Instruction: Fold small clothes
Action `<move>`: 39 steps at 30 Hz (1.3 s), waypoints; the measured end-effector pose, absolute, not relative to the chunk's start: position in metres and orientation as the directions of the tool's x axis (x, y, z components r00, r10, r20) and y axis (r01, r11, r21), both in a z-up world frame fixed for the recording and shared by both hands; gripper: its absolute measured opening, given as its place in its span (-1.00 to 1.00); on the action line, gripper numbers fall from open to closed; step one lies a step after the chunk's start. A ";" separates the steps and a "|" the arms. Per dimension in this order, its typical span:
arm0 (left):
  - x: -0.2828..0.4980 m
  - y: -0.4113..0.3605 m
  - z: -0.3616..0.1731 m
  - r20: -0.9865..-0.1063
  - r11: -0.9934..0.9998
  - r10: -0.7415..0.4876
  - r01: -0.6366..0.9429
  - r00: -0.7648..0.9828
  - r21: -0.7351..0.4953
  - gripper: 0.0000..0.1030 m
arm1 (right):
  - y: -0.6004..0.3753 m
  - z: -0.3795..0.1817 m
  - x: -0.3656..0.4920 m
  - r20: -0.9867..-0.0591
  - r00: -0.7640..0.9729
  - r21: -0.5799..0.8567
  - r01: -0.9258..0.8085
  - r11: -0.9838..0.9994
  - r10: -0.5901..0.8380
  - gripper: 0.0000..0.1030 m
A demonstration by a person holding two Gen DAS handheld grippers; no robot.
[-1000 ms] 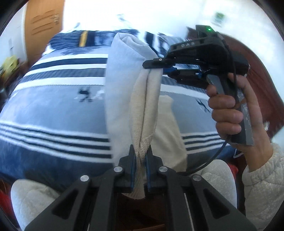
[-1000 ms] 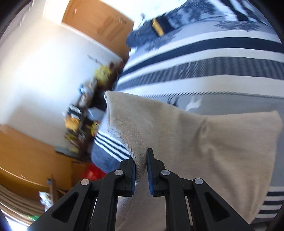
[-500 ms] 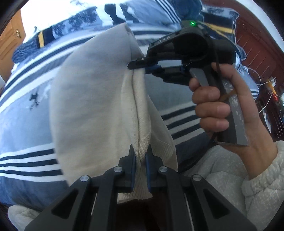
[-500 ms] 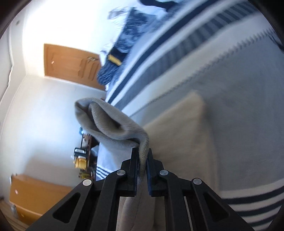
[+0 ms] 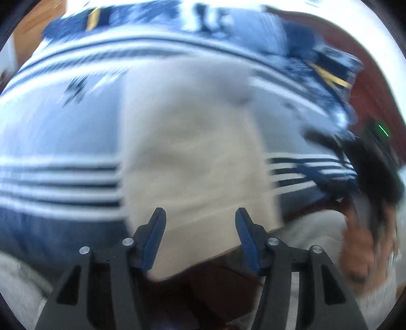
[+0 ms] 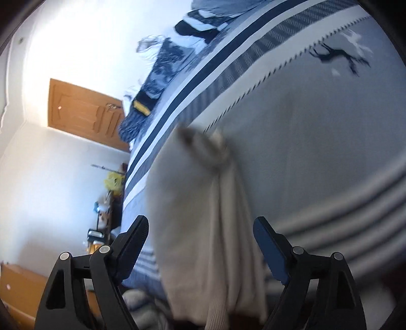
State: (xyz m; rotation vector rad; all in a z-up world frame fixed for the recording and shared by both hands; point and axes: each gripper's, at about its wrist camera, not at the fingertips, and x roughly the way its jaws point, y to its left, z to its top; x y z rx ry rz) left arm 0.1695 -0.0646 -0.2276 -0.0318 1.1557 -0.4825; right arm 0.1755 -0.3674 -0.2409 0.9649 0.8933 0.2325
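Observation:
A beige knit garment (image 5: 192, 142) lies folded on the blue and white striped bed cover (image 5: 58, 132). Its near edge hangs over the bed's front edge. My left gripper (image 5: 200, 228) is open and empty, just above the garment's near edge. My right gripper (image 6: 200, 236) is open and empty too, with the garment (image 6: 203, 215) between and below its fingers. In the left wrist view, the right gripper (image 5: 368, 162) shows blurred at the right, held in a hand.
Dark blue pillows or bedding (image 5: 198, 20) lie at the bed's far end. A dark wooden headboard (image 5: 368, 83) stands at the right. A wooden door (image 6: 83, 114) and a cluttered shelf (image 6: 104, 210) are off the bed's left side.
Both grippers have opened and let go of the garment, which has dropped folded onto the bed. The right gripper has moved away to the right.

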 end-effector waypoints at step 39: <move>0.391 -0.034 -0.248 -0.837 0.884 -0.446 0.008 0.316 -0.468 0.31 | -0.367 -0.268 0.358 -0.710 0.542 0.614 0.163 0.772 0.451 -0.82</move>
